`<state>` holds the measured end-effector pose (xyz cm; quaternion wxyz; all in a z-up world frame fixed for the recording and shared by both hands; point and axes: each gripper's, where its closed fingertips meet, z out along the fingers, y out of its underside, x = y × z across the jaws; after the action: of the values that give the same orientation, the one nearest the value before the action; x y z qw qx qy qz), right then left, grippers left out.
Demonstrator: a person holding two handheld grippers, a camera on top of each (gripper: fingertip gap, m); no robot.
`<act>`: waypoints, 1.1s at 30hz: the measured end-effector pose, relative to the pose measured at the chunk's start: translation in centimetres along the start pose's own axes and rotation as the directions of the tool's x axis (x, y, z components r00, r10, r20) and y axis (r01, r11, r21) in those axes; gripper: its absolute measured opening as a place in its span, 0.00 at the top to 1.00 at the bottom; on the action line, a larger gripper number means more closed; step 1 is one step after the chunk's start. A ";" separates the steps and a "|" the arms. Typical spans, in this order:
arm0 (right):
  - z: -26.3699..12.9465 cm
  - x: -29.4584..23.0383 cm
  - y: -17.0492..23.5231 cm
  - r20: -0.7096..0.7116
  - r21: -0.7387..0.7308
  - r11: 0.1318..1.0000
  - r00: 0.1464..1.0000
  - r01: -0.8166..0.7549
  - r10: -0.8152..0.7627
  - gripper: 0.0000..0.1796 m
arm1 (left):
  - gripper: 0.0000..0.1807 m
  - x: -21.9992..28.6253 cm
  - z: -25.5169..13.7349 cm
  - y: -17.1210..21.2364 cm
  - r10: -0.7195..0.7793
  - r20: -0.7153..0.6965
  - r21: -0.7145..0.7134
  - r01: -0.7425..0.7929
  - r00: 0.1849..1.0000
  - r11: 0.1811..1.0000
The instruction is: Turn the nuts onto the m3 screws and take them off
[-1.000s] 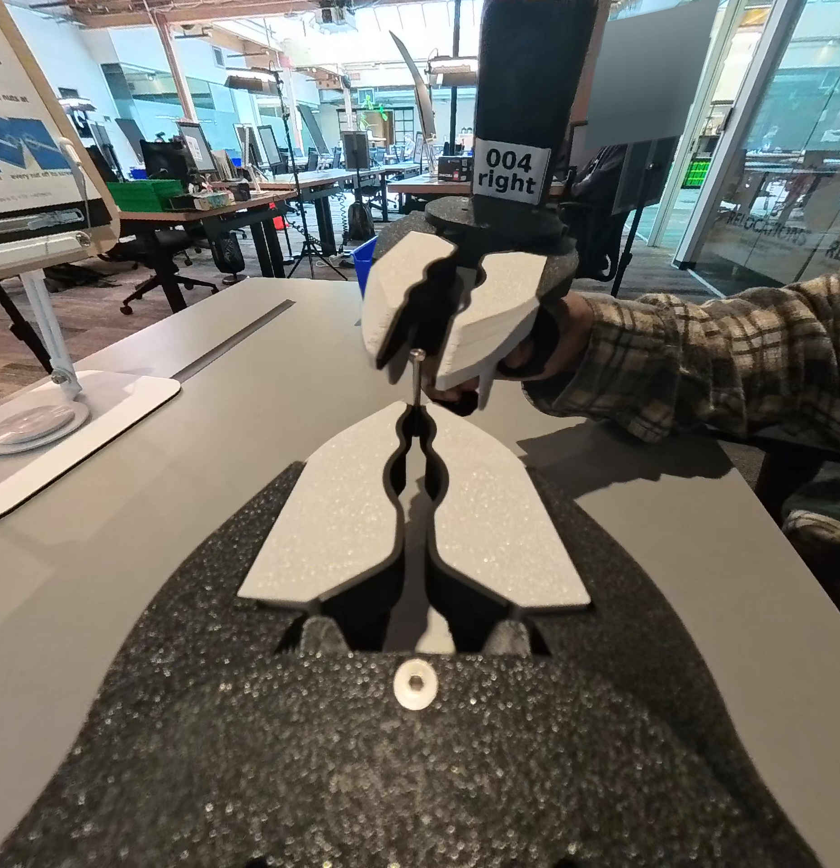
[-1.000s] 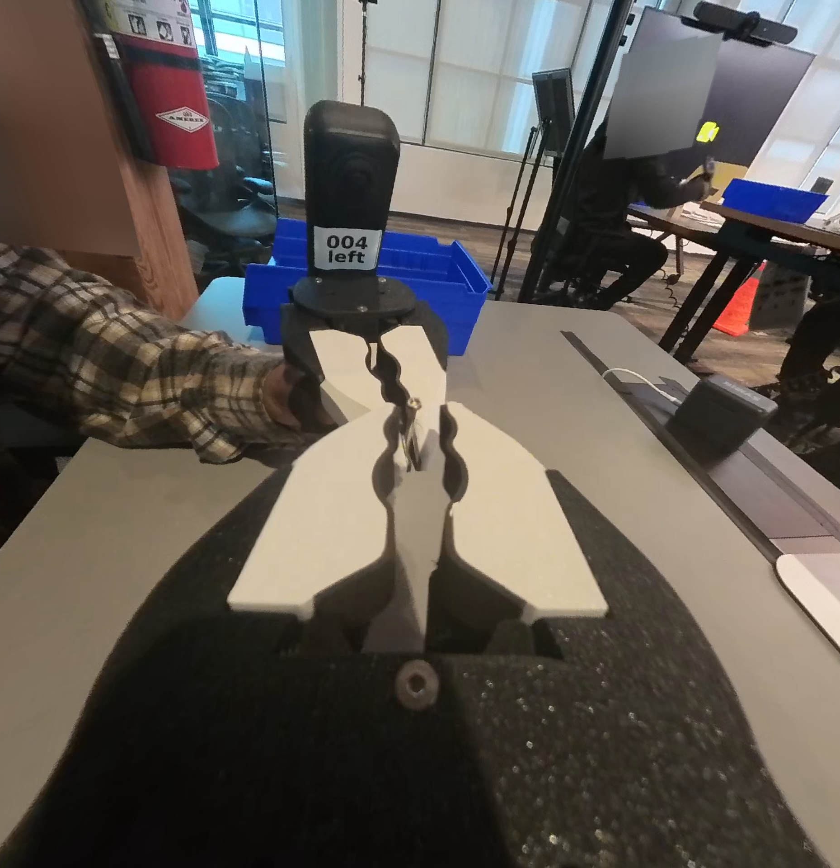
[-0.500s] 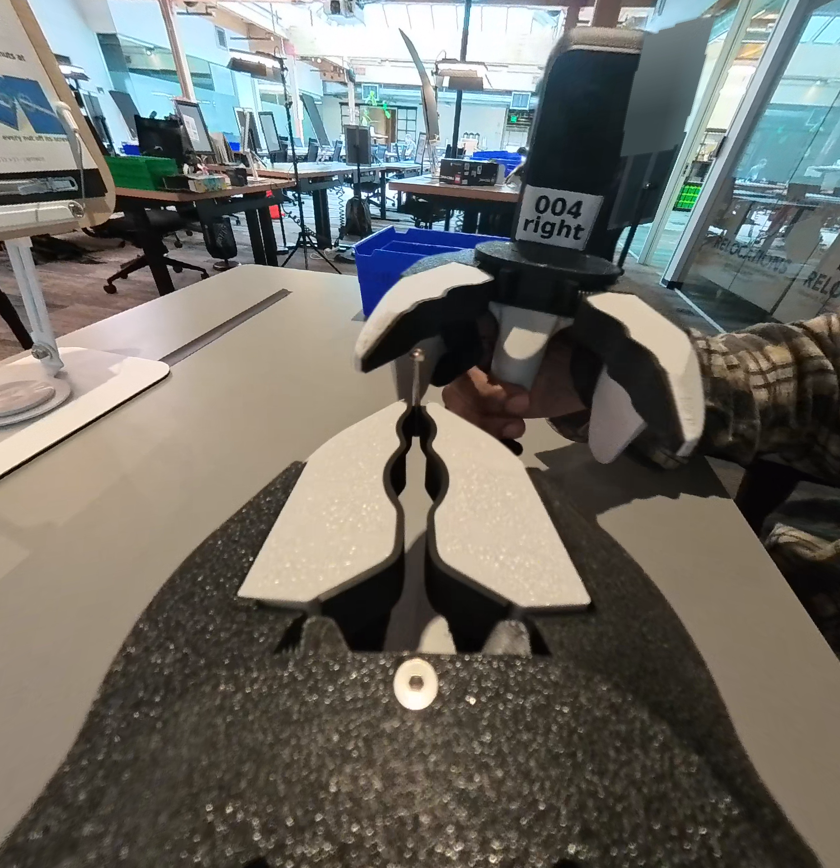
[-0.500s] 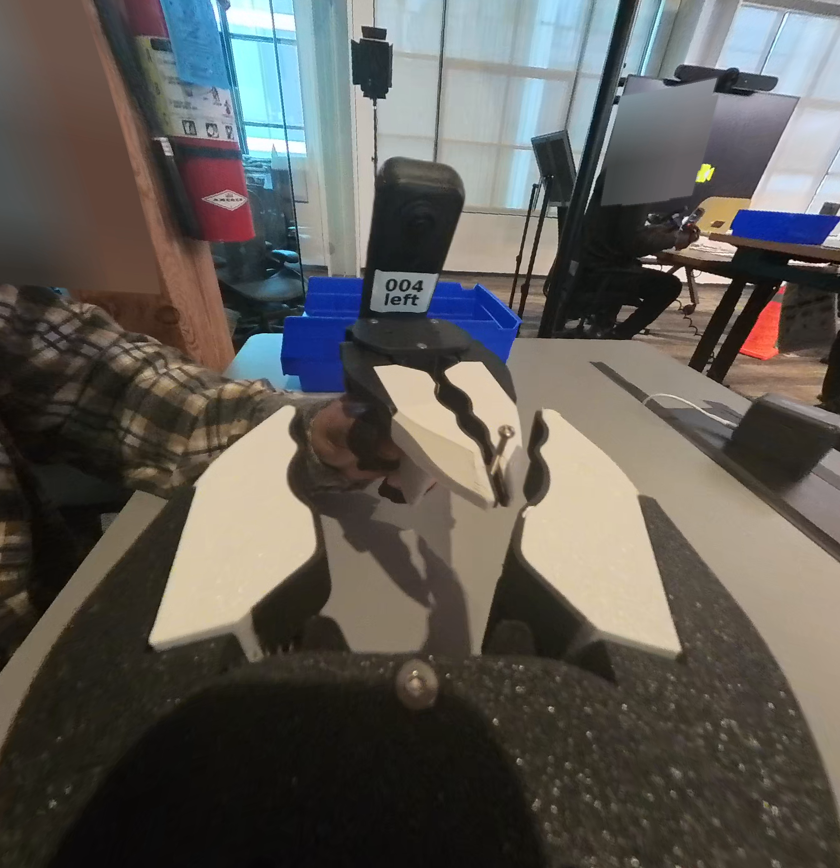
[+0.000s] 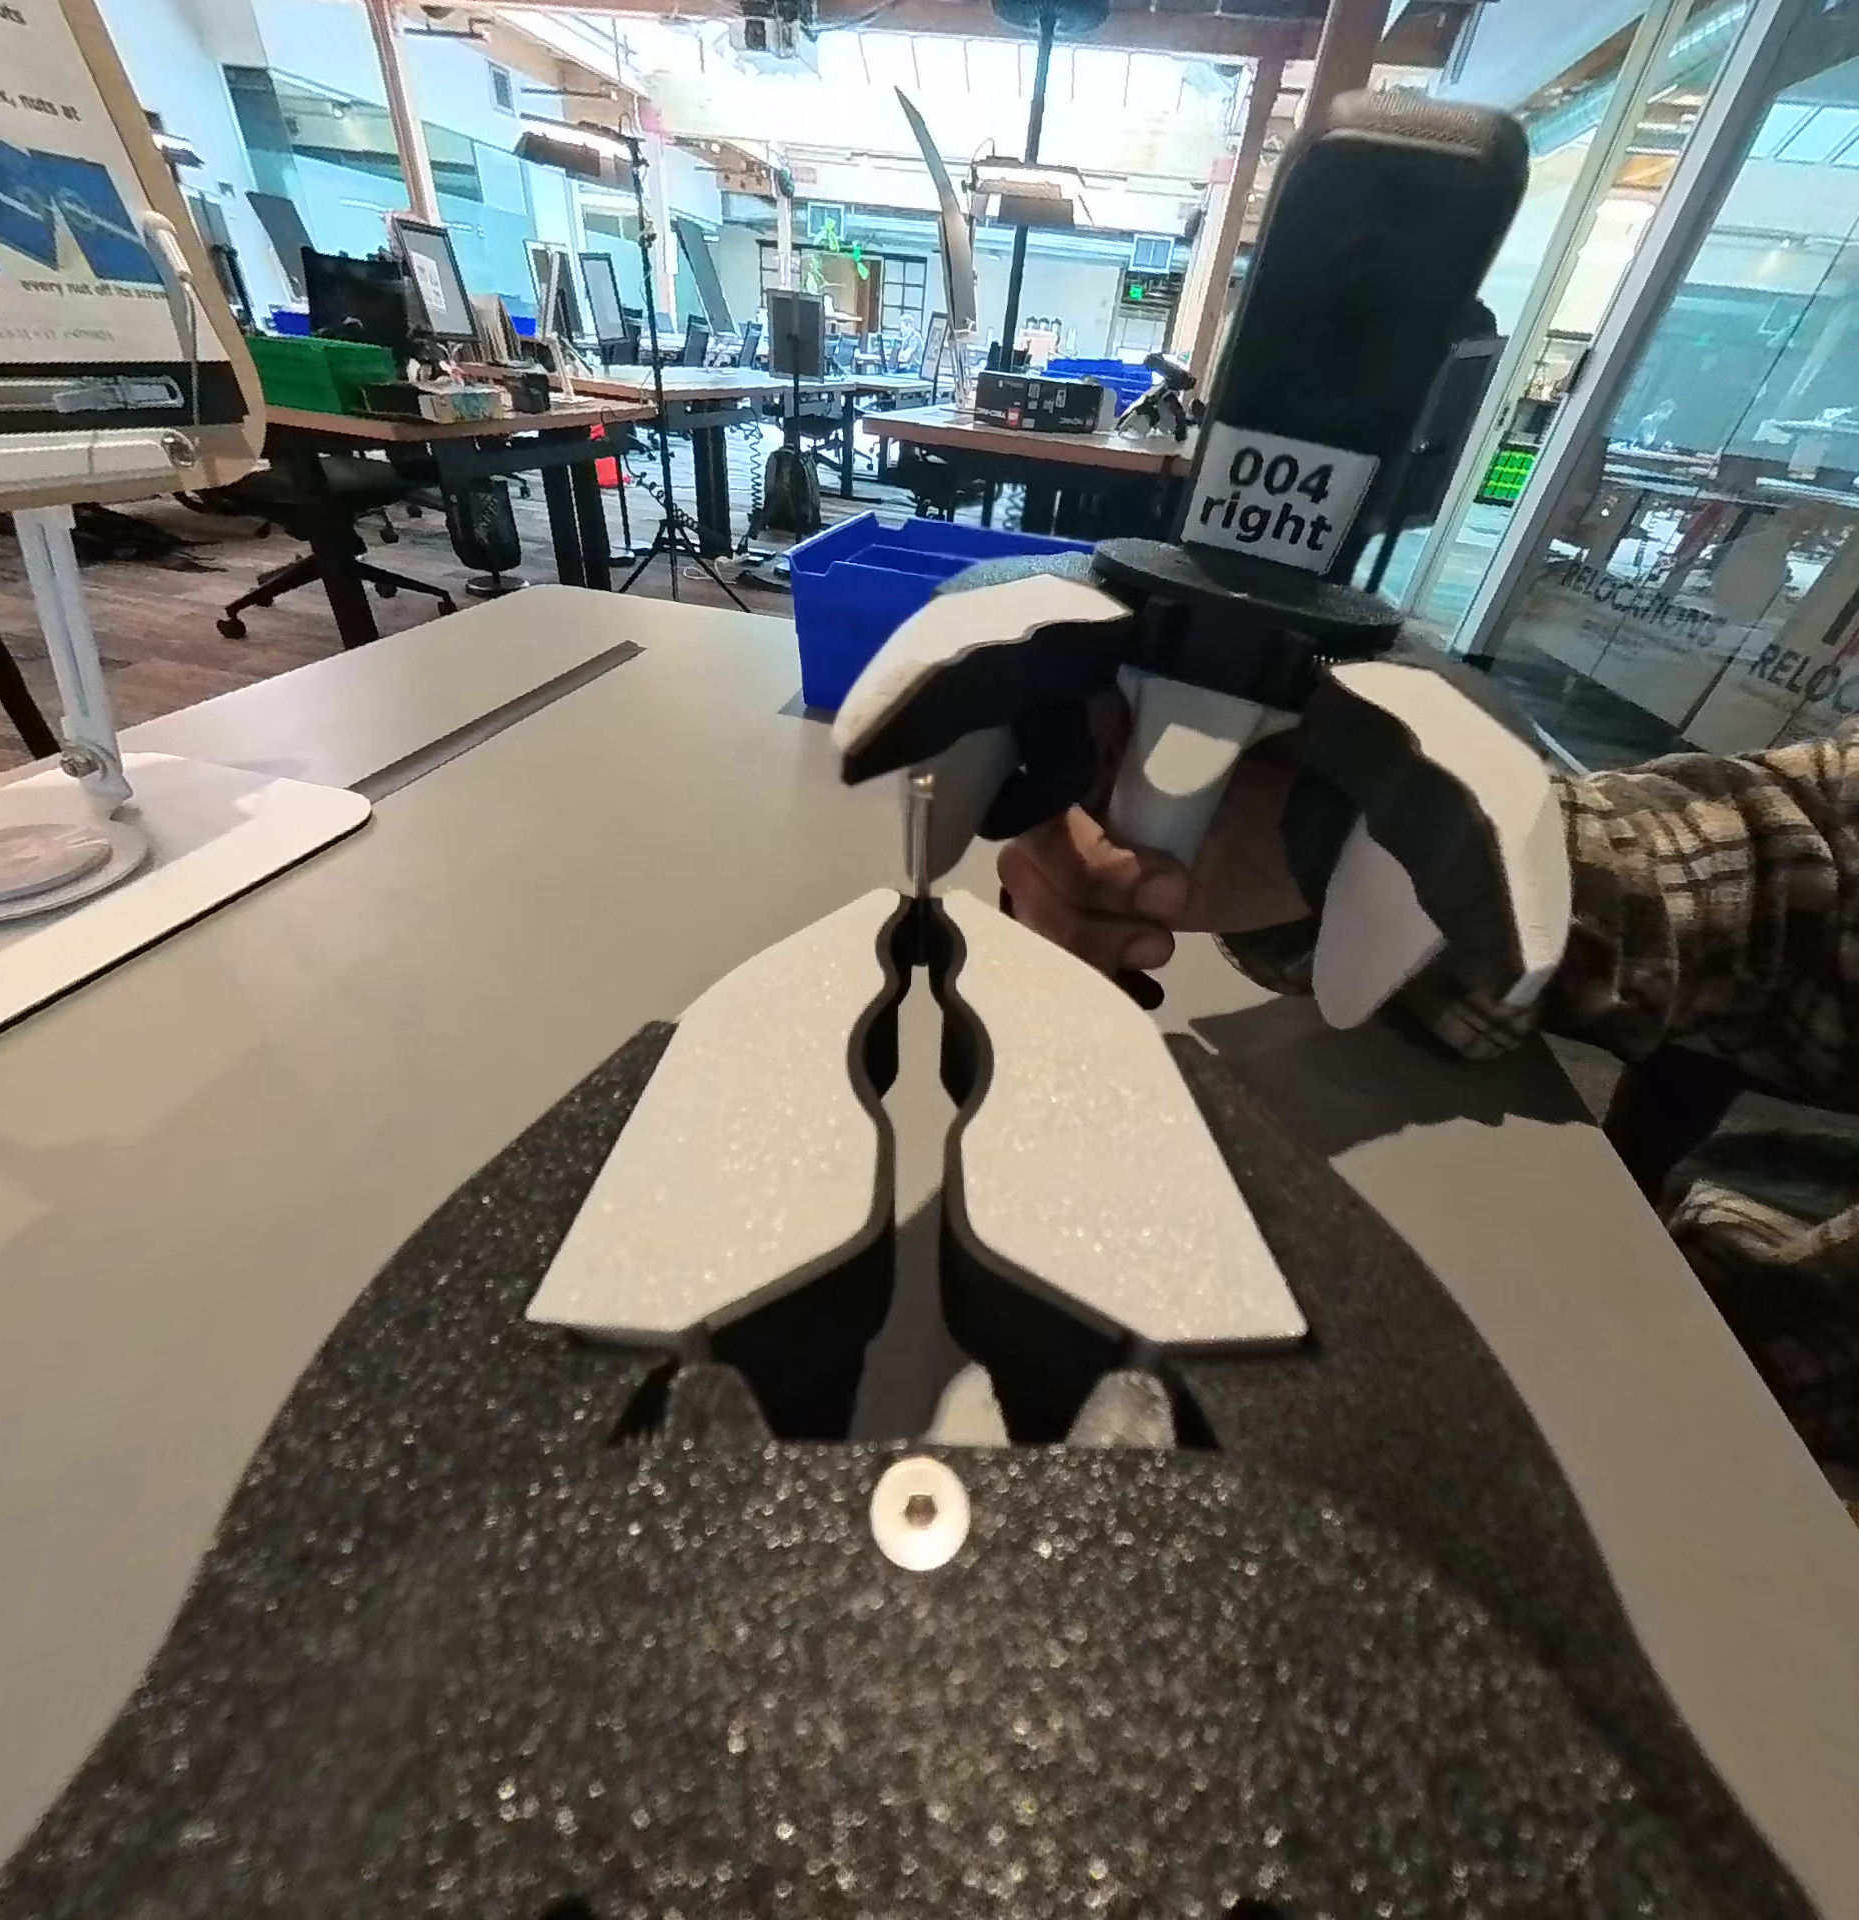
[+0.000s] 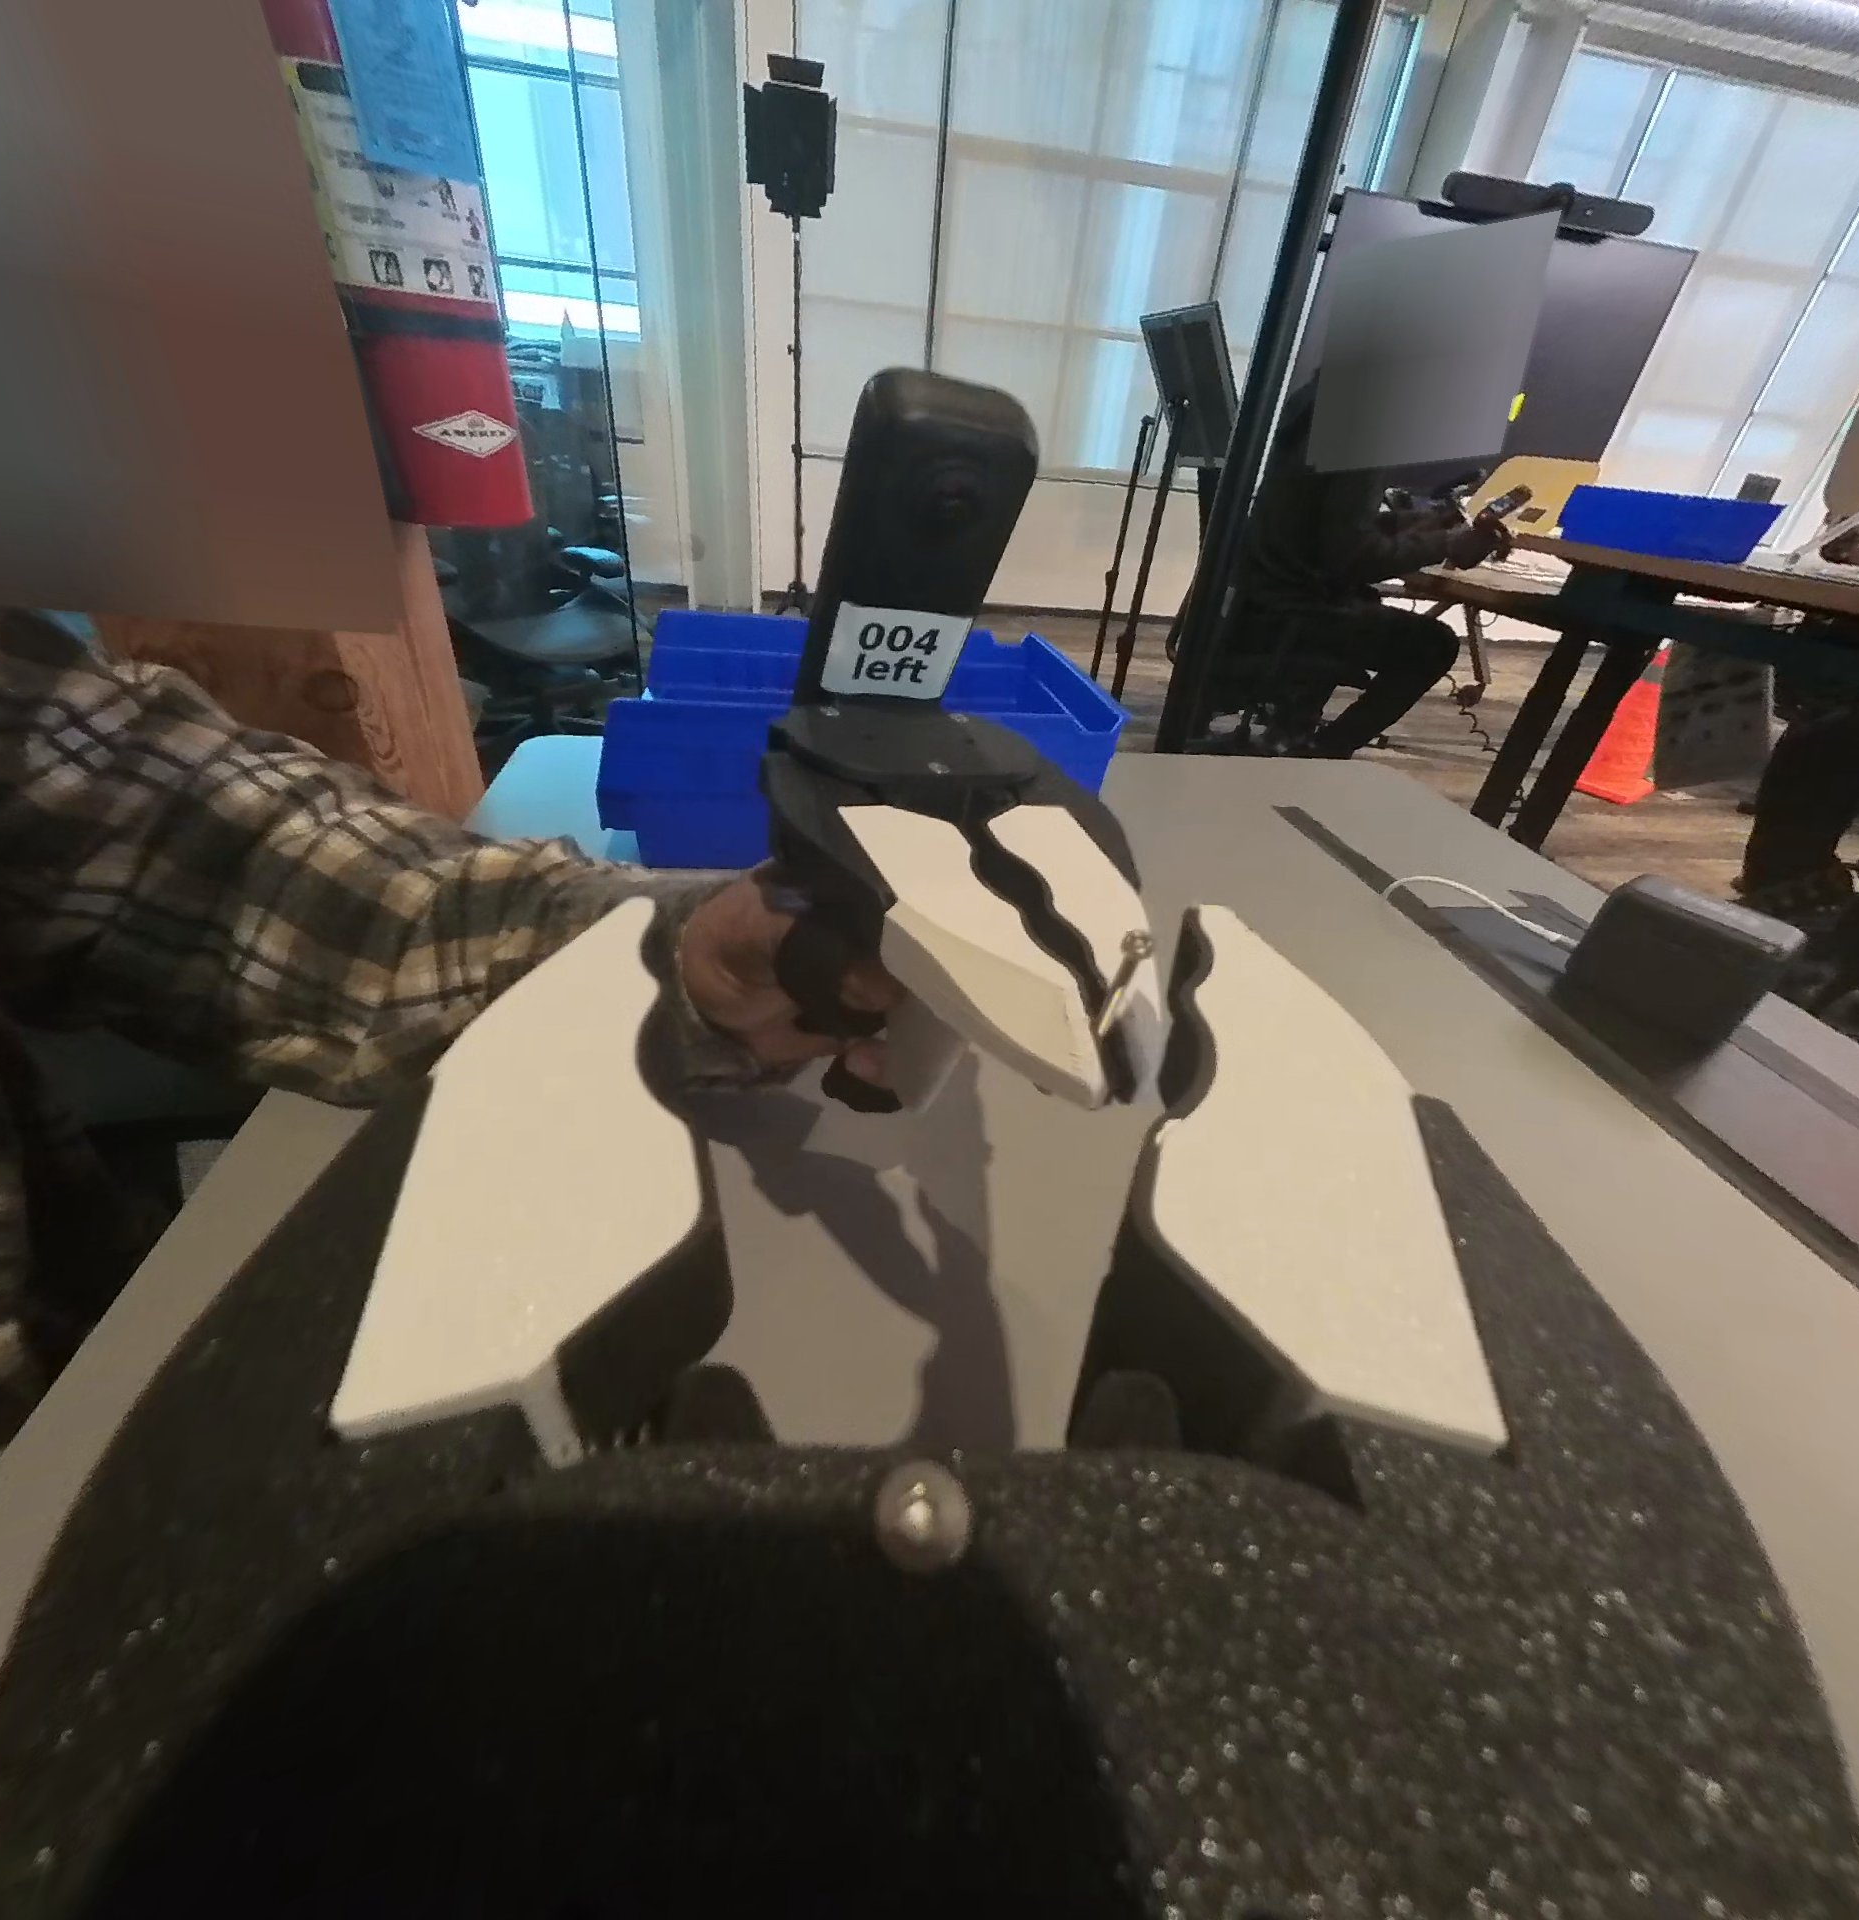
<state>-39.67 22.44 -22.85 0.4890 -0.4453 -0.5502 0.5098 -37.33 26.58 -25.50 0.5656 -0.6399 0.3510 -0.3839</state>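
Left gripper [image 5: 917,914] clenched on upright M3 screw [image 5: 919,836]; right gripper [image 6: 909,1023] spread wide, screw just inside its right finger [image 6: 1283,1132].

Counts on and around the table [image 5: 489,935]

One screw [image 5: 919,842], two grippers: left gripper [image 5: 917,914] and right gripper [image 6: 909,956]; one blue bin [image 6: 696,769], one black box [image 6: 1673,987], one red fire extinguisher [image 6: 447,426].
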 end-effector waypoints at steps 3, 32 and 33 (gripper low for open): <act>0.2 -0.1 -0.1 0.014 -0.006 1.000 1.000 0.001 -0.001 0.51 | 0.99 0.0 0.0 0.0 0.000 -0.002 0.000 0.000 1.000 1.000; -1.2 3.2 -1.0 -0.098 0.084 0.987 0.984 -0.141 0.148 0.82 | 0.99 0.2 0.1 -0.2 0.034 0.009 0.007 -0.034 0.999 0.999; -1.1 3.2 -0.9 -0.087 0.091 0.983 0.982 -0.162 0.170 0.84 | 0.99 0.2 0.1 -0.3 0.035 0.006 0.008 -0.035 0.999 0.999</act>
<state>-38.93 25.71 -21.68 0.4883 -0.4924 -0.4655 0.5499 -37.14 26.43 -25.23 0.5760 -0.6325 0.3589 -0.3733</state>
